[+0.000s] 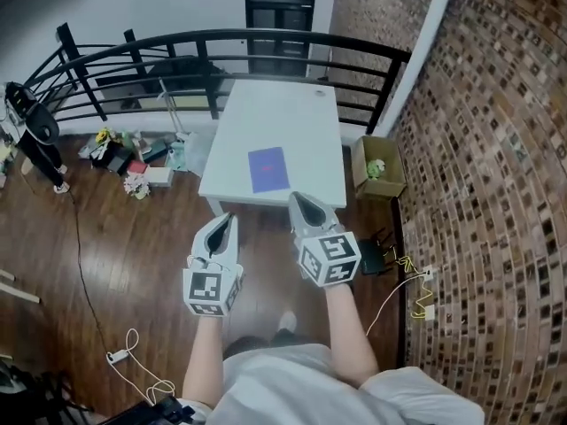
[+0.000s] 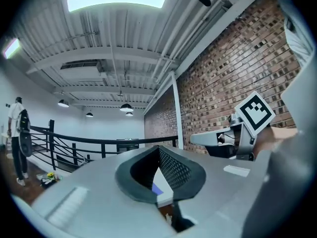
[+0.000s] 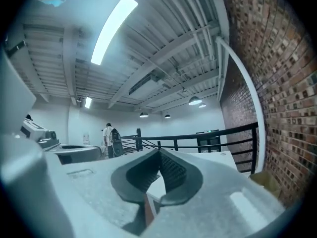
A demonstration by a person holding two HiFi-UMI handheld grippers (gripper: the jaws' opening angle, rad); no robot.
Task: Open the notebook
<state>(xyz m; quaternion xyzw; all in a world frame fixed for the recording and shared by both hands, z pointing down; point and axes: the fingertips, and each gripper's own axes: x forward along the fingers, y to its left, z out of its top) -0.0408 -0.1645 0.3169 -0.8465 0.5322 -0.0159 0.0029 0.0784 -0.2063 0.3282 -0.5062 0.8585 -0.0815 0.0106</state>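
A purple notebook (image 1: 268, 168) lies closed near the front edge of a white table (image 1: 292, 113). Both grippers are held over the wooden floor, short of the table and apart from the notebook. My left gripper (image 1: 229, 220) points at the table's front left corner, its jaws meeting at the tip with nothing between them. My right gripper (image 1: 298, 199) is a little further forward, just before the table's edge, also shut and empty. In the left gripper view, a sliver of the notebook (image 2: 157, 189) shows below the closed jaws (image 2: 159, 148). The right gripper view shows its closed jaws (image 3: 159, 151) before the table (image 3: 218, 157).
A black railing (image 1: 266, 42) curves behind the table. An open cardboard box (image 1: 379, 168) with a green thing in it stands right of the table, against the brick wall (image 1: 496, 149). Clutter (image 1: 133, 162) lies on the floor at left; cables (image 1: 403, 282) trail at right. A person (image 3: 108, 138) stands by the railing.
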